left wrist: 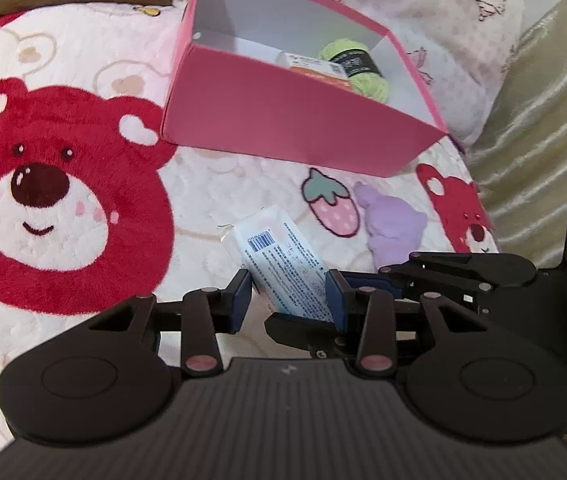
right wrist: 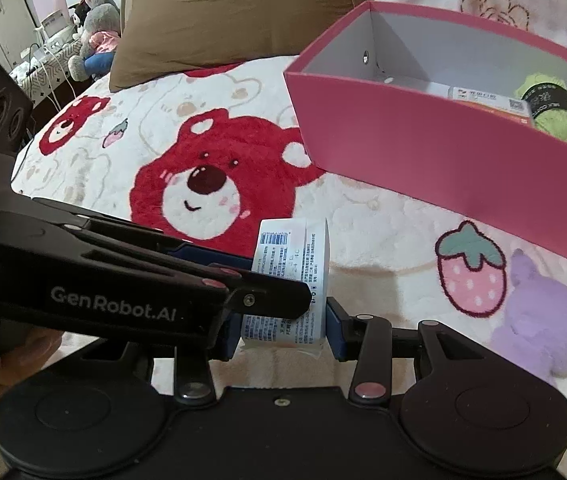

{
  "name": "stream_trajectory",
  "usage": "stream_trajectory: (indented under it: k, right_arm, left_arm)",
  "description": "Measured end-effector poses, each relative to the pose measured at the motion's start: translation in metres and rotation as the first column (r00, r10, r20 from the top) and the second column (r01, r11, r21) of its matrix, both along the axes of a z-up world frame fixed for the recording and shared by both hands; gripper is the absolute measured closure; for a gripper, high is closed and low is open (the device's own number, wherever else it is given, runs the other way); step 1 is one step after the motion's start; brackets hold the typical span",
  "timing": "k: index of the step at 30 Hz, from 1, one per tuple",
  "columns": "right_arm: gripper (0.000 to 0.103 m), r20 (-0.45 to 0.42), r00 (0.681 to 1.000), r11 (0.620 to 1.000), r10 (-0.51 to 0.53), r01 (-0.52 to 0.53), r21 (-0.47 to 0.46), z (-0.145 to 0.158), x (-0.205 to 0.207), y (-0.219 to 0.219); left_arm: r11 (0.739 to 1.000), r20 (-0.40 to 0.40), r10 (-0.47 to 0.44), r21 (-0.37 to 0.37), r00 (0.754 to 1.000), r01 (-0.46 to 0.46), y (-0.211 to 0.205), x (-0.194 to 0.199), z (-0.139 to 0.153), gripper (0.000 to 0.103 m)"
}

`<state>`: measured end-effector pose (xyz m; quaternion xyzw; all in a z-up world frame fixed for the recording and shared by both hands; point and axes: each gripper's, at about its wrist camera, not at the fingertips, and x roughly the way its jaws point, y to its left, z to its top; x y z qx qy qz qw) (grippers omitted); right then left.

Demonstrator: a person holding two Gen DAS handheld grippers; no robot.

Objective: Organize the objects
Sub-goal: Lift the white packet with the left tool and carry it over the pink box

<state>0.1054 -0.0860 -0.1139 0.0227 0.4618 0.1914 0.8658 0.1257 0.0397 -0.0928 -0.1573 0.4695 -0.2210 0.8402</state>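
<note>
The left gripper [left wrist: 289, 294] and the right gripper [right wrist: 281, 330] each pinch the white printed packet [left wrist: 279, 264] between their blue pads, holding it above the bear-print blanket [left wrist: 95, 60], near the pink box [left wrist: 283, 120] ahead.

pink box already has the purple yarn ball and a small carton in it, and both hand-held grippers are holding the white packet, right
Almost: the yarn ball in the pink box is light green, not purple, as the right wrist view shows. The small carton is there, and both hand-held grippers hold the white packet.
</note>
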Motion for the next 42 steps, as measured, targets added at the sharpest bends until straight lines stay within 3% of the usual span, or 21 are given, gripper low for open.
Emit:
stream_trajectory:
  k: [18, 22, 33, 42]
  right_arm:
    - [0.056, 0.017, 1.000, 0.997, -0.010, 0.009, 0.075, 0.047, -0.031, 0.002]
    - [0.056, 0.021, 1.000, 0.998, -0.022, 0.021, 0.059, 0.068, -0.030, 0.010]
    - [0.056, 0.042, 0.998, 0.997, -0.036, 0.039, -0.061, 0.144, -0.037, 0.033]
    - [0.056, 0.101, 0.992, 0.996, -0.080, 0.083, -0.018, 0.174, -0.036, 0.034]
  left_arm:
    - [0.997, 0.010, -0.049, 0.066, 0.999, 0.048, 0.004, -0.027, 0.061, 0.066]
    - [0.995, 0.017, -0.073, 0.074, 0.997, 0.072, 0.007, -0.024, 0.084, 0.066]
    - [0.997, 0.065, -0.077, 0.004, 0.995, 0.077, 0.024, -0.034, 0.147, 0.066]
    - [0.987, 0.071, -0.140, 0.091, 0.988, 0.133, 0.021, -0.021, 0.191, 0.065]
